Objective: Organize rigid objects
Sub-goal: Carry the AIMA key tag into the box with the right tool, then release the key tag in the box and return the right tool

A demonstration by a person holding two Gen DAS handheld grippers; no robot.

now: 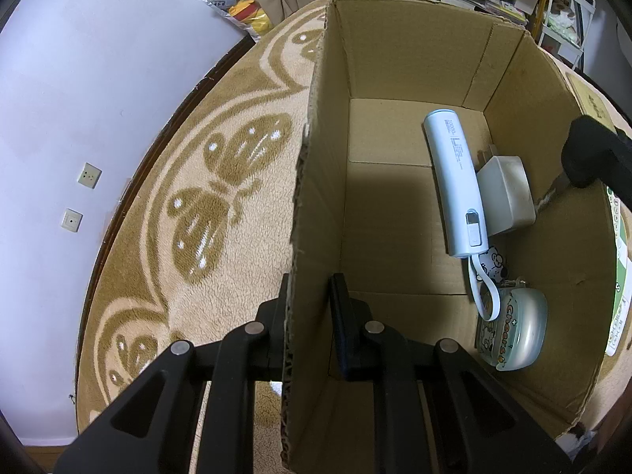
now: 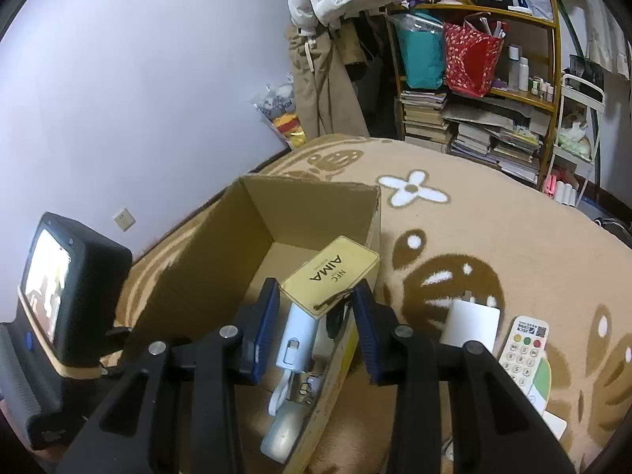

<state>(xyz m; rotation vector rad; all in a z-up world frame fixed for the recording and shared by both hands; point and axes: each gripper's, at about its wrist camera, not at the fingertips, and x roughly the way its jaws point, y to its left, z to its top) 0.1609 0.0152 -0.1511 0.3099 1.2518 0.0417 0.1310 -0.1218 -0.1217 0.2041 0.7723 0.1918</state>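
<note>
An open cardboard box (image 1: 414, 51) stands on the carpet. My left gripper (image 1: 311, 316) is shut on its left wall, one finger outside and one inside. On the box floor lie a light blue power bank (image 1: 454, 185), a grey plug adapter (image 1: 507, 193) and a small round "Cheers" tin (image 1: 513, 328). In the right wrist view my right gripper (image 2: 316, 300) is shut on the near edge of a flat yellow AIMA tin (image 2: 330, 272), held tilted over the box (image 2: 308, 205) above the power bank (image 2: 296, 335).
On the brown patterned carpet (image 2: 493, 237), right of the box, lie a white adapter (image 2: 470, 328) and a white remote control (image 2: 523, 351). A full shelf of books and bags (image 2: 474, 91) stands at the back. The wall (image 1: 98, 79) is close on the left.
</note>
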